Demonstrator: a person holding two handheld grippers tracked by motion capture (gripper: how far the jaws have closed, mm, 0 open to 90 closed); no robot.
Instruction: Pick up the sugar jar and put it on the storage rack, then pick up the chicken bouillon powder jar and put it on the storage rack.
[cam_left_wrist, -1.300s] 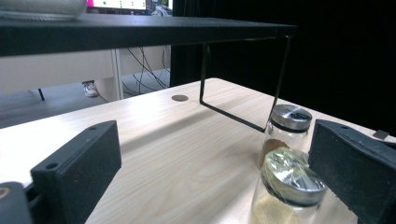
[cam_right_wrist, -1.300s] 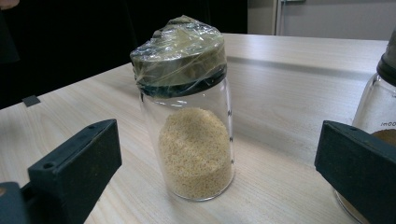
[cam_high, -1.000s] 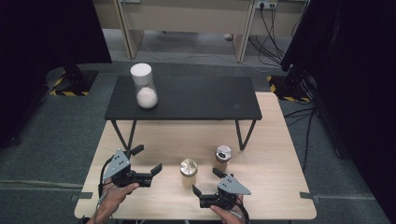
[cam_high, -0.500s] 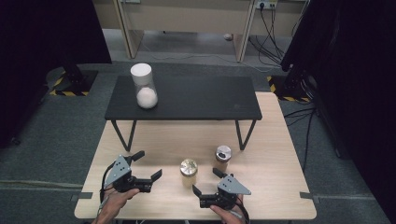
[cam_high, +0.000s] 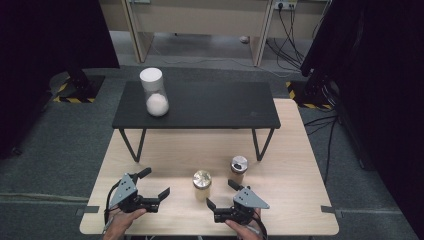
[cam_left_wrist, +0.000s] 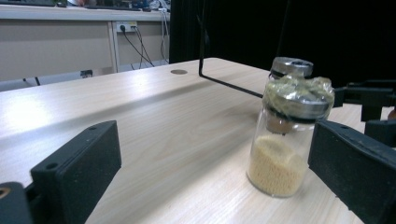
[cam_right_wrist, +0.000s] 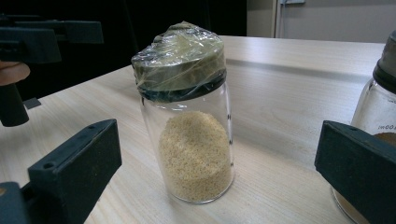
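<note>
A small glass jar of yellow grains (cam_high: 202, 183), its lid wrapped in clear film, stands on the wooden table (cam_high: 300, 185). A second jar with a silver lid (cam_high: 239, 169) stands just right of it and farther back. My left gripper (cam_high: 156, 182) is open to the left of the grain jar, apart from it. My right gripper (cam_high: 220, 193) is open just in front of that jar. In the right gripper view the grain jar (cam_right_wrist: 194, 121) stands ahead between the wide jaws, untouched, with the second jar (cam_right_wrist: 378, 107) at the right. The left gripper view has the grain jar (cam_left_wrist: 285, 140) near its right jaw.
A low black table (cam_high: 200, 107) stands on the far half of the wooden table. Its thin legs (cam_high: 257, 145) come down close behind the jars. A clear cylinder with a white ball inside (cam_high: 154, 92) stands on its left end.
My left gripper has drifted a little toward the near edge of the table. The right gripper and both jars have stayed put.
</note>
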